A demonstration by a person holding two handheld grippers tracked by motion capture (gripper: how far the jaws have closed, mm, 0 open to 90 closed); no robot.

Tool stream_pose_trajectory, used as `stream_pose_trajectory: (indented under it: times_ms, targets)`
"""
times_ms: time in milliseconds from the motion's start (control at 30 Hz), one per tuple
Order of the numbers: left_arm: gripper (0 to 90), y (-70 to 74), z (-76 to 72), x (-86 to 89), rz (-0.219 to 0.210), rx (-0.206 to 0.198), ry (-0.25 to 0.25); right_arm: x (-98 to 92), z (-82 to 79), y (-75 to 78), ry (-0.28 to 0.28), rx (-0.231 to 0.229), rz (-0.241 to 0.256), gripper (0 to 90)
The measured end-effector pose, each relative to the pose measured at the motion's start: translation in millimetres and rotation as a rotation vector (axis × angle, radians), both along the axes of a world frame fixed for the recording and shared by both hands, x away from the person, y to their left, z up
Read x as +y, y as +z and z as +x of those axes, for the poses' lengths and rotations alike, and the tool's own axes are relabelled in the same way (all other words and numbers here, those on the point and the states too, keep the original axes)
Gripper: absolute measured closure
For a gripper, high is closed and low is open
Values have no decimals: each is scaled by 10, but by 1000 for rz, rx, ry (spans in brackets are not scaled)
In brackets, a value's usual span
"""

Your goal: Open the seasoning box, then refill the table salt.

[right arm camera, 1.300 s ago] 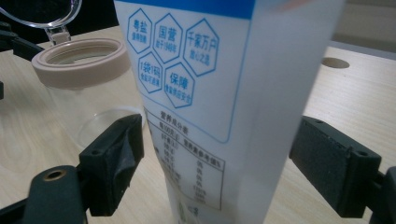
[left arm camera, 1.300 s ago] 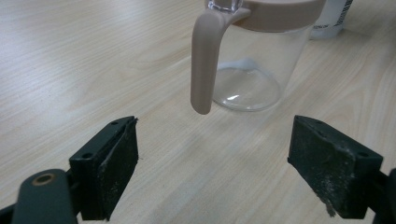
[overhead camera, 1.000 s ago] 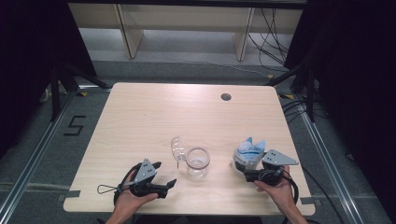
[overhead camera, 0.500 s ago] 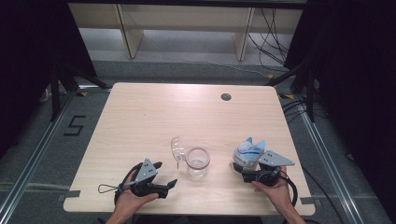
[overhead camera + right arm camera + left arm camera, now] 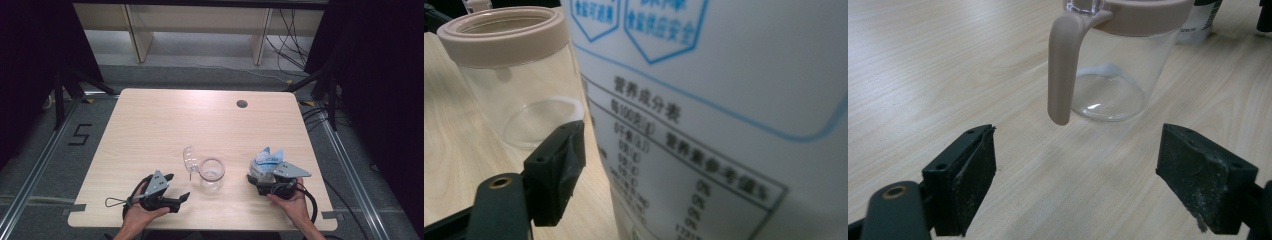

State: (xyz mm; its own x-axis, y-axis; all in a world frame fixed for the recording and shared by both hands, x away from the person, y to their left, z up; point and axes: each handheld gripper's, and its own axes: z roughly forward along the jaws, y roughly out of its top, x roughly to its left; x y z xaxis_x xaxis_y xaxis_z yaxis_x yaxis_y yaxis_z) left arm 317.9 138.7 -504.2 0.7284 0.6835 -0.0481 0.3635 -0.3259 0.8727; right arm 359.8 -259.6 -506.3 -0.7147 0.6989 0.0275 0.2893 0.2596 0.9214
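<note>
A clear jar with a beige rim stands near the table's front edge, its clear hinged lid flipped open to the left. My left gripper rests on the table just left of the jar, open. In the left gripper view its jaws face the jar's beige handle from a short way off. A white and blue pouch stands right of the jar. My right gripper is shut on the pouch. One pad presses its side, and the other jaw is hidden behind it.
The wooden table has a dark round grommet hole at its back right. Cables trail from both grippers at the front edge. Shelving and floor cables lie beyond the far edge.
My right gripper has crept slightly left against the pouch. The left gripper and the jar have hardly moved.
</note>
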Motion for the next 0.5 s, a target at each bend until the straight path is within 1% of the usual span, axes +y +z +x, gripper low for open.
stream_pose_trajectory:
  times_ms: [33,67,100,133,167,200,233,267,333,367,400,433,467,500]
  targets:
    - [156,3,5,8,13,-8,-6,0,-1,-2,-7,-3,-5,255]
    - [156,2,2,4,7,-6,-5,-1,3,-1,-2,-5,-5,255]
    - [156,3,2,10,14,-9,-5,2,0,-2,-6,-2,-2,256]
    - [156,3,3,12,17,-9,-5,4,11,-6,7,-11,-2,256]
    - [156,0,0,11,12,2,2,13,14,-12,6,-12,5,256]
    - [156,2,-1,7,2,5,-2,14,10,-8,10,-1,2,256]
    - [156,3,5,3,0,-6,-6,15,9,-8,11,2,3,256]
    - [156,2,2,2,5,-7,-4,22,-5,-11,8,16,6,256]
    - [156,4,-4,0,13,-6,-7,15,8,-18,0,-10,-5,256]
    - [156,2,-8,-4,4,-5,-8,20,6,-20,-2,-7,-6,257]
    - [156,3,-11,-2,8,-9,-9,21,21,-25,10,-24,-10,259]
    - [156,5,-10,-1,10,-13,-12,33,4,-25,-6,-3,-1,262]
    - [156,15,-21,4,14,-12,-7,27,25,-26,19,-9,-15,262]
    - [156,14,-23,4,5,-14,-13,30,23,-27,16,-5,-13,262]
